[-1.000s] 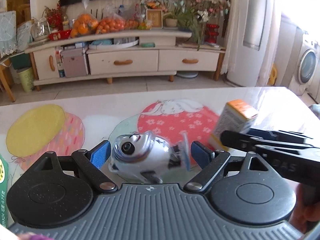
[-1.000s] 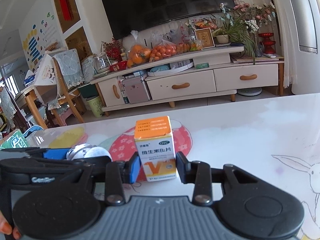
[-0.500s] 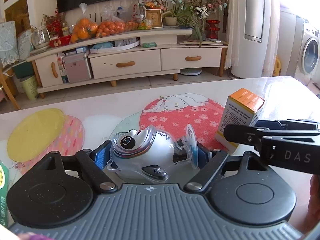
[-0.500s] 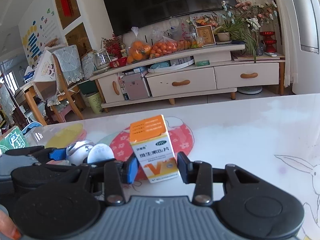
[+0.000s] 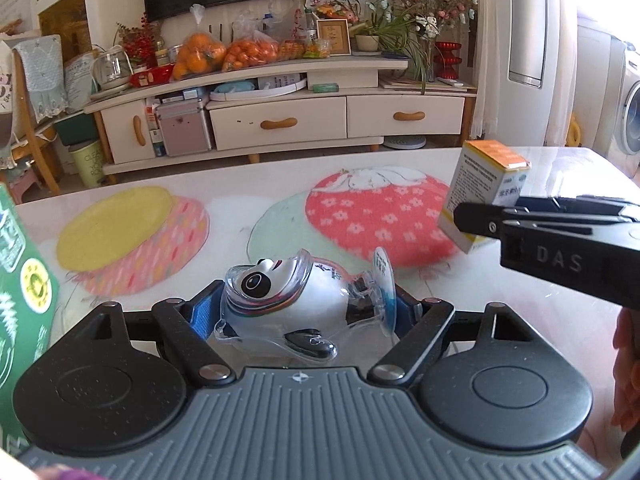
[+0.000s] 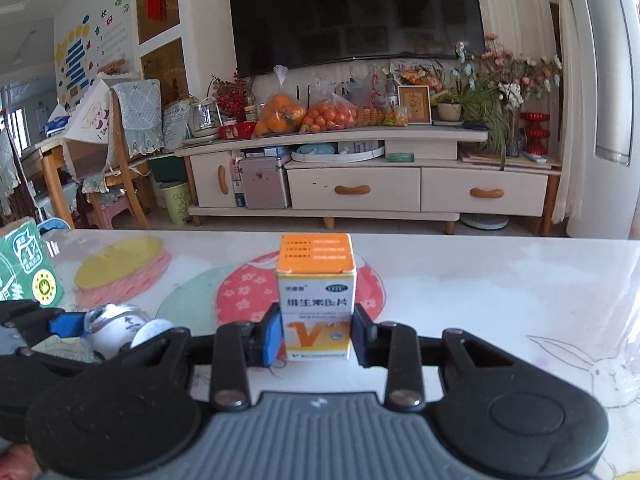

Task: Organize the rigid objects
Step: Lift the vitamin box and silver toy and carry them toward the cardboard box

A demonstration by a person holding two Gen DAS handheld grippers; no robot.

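Left gripper (image 5: pixel 304 312): closed on the panda figurine (image 5: pixel 292 304), which is clamped lengthwise between the two blue pads; the figurine is lying on its side, head towards the left pad and clear round base towards the right pad.

Panda figurine: white body in a clear shell, black eye patch turned up towards the camera; whether it is touching the table (image 5: pixel 240 208) or held just above it cannot be told.

Right gripper (image 6: pixel 316 334): closed on the medicine box (image 6: pixel 316 300), whose lower half is pinched between the pads, one pad pressed on each side face.

Medicine box: white and orange, seen upright from the right wrist with its orange top above the fingers; from the left wrist it is seen tilted, up and to the right of the left gripper, clear of the table.

Green carton (image 5: pixel 20 288): seen at the far left of the left gripper, just beside its body.

Table: glossy white surface with a pink flowered disc (image 5: pixel 380 216) printed ahead of both grippers and a yellow-and-pink disc (image 5: pixel 132 236) ahead-left.
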